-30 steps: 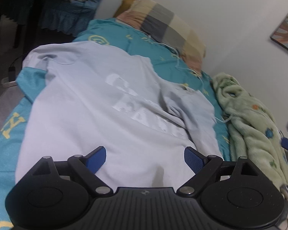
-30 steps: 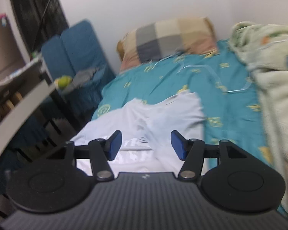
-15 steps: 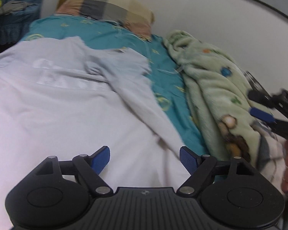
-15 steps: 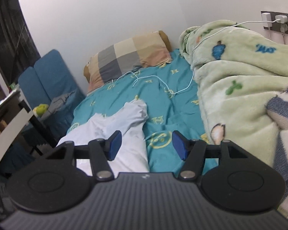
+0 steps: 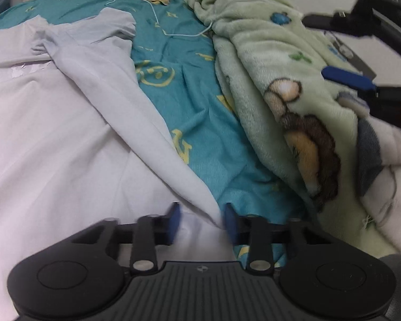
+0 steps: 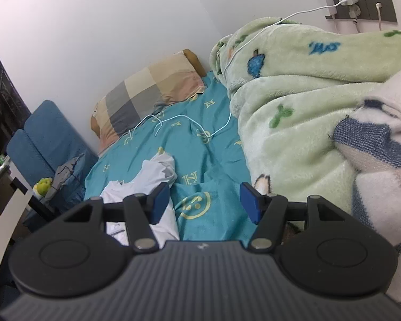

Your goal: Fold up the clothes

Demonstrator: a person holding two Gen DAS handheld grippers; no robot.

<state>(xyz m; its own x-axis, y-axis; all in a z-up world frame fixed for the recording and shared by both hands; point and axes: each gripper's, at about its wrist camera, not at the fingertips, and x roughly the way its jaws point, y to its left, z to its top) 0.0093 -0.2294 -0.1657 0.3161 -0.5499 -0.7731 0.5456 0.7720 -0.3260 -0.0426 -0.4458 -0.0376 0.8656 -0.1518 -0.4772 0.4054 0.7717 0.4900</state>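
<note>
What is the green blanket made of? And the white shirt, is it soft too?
The green blanket looks like thick fleece: its surface is fuzzy and puffy. The white shirt looks like thin, smooth woven or knit cloth, probably cotton, lying flat with soft creases. It is likely soft, but much less fluffy.

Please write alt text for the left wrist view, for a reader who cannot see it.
The left gripper, jaws open but narrowed, straddles the hem corner of a pale T-shirt spread on a teal bedsheet. A green fleece blanket lies right, with the right gripper above it.
</note>
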